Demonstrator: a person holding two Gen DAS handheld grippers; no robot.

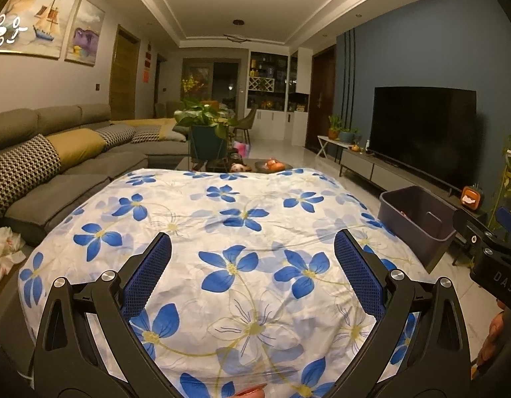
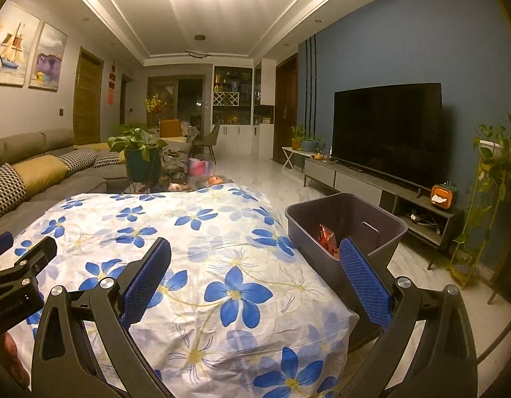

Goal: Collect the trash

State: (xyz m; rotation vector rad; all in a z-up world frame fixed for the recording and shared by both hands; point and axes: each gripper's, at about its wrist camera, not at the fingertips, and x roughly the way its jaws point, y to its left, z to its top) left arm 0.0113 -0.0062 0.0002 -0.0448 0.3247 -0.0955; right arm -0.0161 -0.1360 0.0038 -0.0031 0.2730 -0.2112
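Note:
A dark grey plastic bin (image 2: pixel 346 222) stands on the floor to the right of a table draped in a white cloth with blue flowers (image 2: pixel 202 248). Red-orange wrappers (image 2: pixel 327 237) lie inside the bin. In the left wrist view the same bin (image 1: pixel 418 219) shows at the right, past the cloth (image 1: pixel 222 232). My left gripper (image 1: pixel 252 248) hovers open above the cloth, nothing between its blue pads. My right gripper (image 2: pixel 255 255) is open too, above the cloth's right side with its right finger (image 2: pixel 365 282) in front of the bin. Crumpled white paper (image 1: pixel 3 248) lies at the sofa's foot, far left.
A grey sofa (image 1: pixel 56 165) with cushions runs along the left. A potted plant (image 1: pixel 205 132) and a low table with fruit (image 1: pixel 272 165) stand behind the covered table. A TV (image 2: pixel 388 132) on a low cabinet lines the right wall, with a plant stand (image 2: pixel 487 199) beyond it.

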